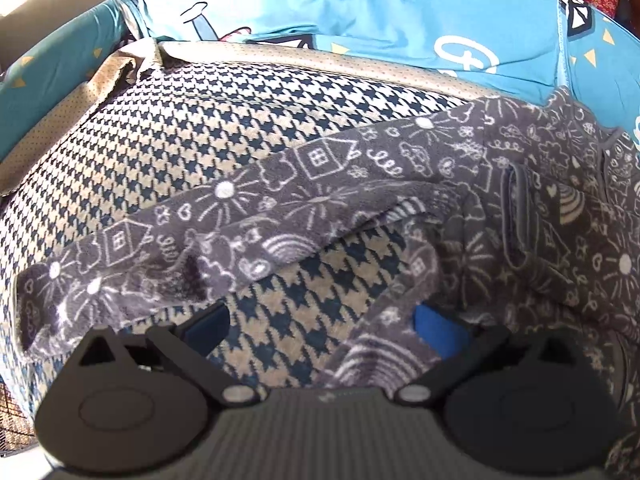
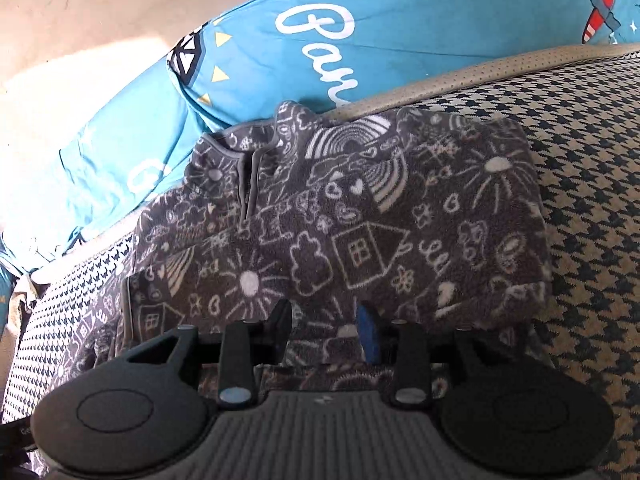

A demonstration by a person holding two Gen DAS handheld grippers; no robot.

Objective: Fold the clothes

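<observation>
A dark grey fleece garment (image 1: 500,216) with white doodle print lies on a houndstooth blanket (image 1: 200,120). In the left wrist view one sleeve (image 1: 180,240) stretches out to the left. My left gripper (image 1: 320,328) is open just above the blanket, its blue pads at the garment's lower edge, holding nothing. In the right wrist view the garment (image 2: 360,220) lies with a sleeve folded across its body and its collar and placket (image 2: 248,184) at the far left. My right gripper (image 2: 326,332) is open, its fingers narrowly apart over the garment's near edge.
A bright blue printed quilt (image 1: 380,20) is bunched along the far side of the blanket and also shows in the right wrist view (image 2: 320,40). A tan dotted border (image 1: 360,60) edges the blanket. Bare houndstooth blanket (image 2: 592,200) lies right of the garment.
</observation>
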